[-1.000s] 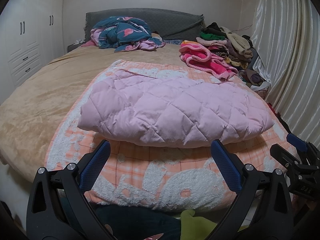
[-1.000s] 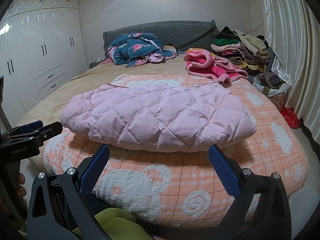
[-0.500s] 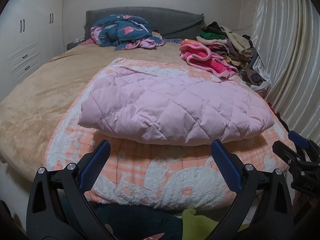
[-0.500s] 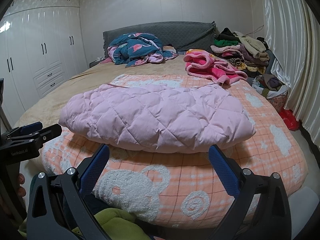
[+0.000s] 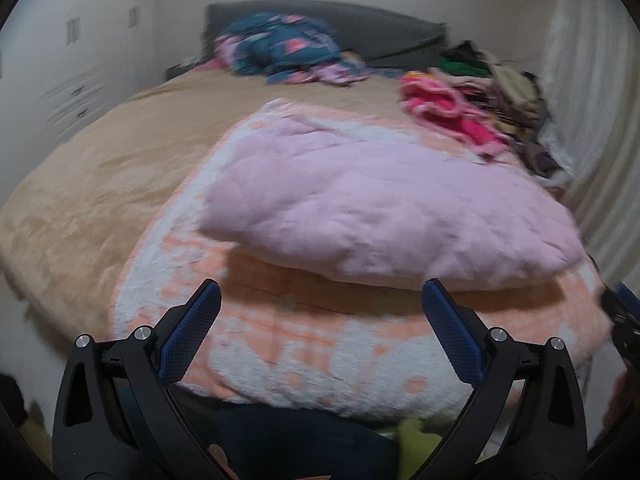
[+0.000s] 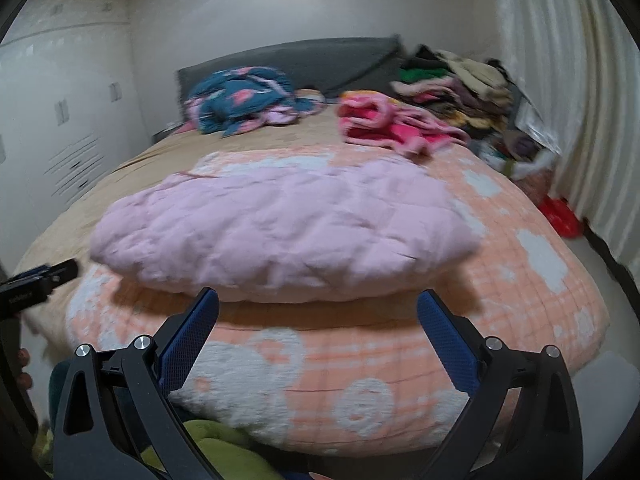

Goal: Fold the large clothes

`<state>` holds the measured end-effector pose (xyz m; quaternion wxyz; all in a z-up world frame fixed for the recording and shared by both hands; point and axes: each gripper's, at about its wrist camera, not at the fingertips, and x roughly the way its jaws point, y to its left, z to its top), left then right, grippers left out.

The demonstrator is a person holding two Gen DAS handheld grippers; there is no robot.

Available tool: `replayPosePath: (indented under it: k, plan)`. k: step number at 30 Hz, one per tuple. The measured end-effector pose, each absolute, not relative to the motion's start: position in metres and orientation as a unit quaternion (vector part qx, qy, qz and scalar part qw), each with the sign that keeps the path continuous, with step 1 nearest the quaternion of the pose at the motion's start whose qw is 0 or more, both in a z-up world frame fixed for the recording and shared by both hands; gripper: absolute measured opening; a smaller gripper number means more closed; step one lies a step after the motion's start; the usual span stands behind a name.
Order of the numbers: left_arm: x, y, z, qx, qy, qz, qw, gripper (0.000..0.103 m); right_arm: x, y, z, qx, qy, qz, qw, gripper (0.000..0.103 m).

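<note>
Though motion blur smears the pink quilted coat (image 5: 384, 208), both grippers' jaws gape empty; stitching unreadable.

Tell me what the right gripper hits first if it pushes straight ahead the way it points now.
Most likely the near edge of the pink quilted jacket, lying on the peach blanket. The right gripper is open and empty. Motion blur leaves depth unclear; a low path might meet the blanket first.

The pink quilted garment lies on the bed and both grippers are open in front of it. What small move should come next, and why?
Probably bring both grippers forward to the near edge of the pink quilted garment. The left gripper and right gripper are open, empty and short of it.
</note>
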<state>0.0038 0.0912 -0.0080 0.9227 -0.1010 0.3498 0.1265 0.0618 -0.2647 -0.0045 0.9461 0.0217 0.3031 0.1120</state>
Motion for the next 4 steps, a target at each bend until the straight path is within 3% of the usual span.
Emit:
replayPosePath:
  k: [4]
  plan:
    - [0.033, 0.170, -0.025, -0.105, 0.373, 0.218, 0.896, 0.094, 0.093, -0.380, -0.048, 0.075, 0.347, -0.044, 0.934, 0.099]
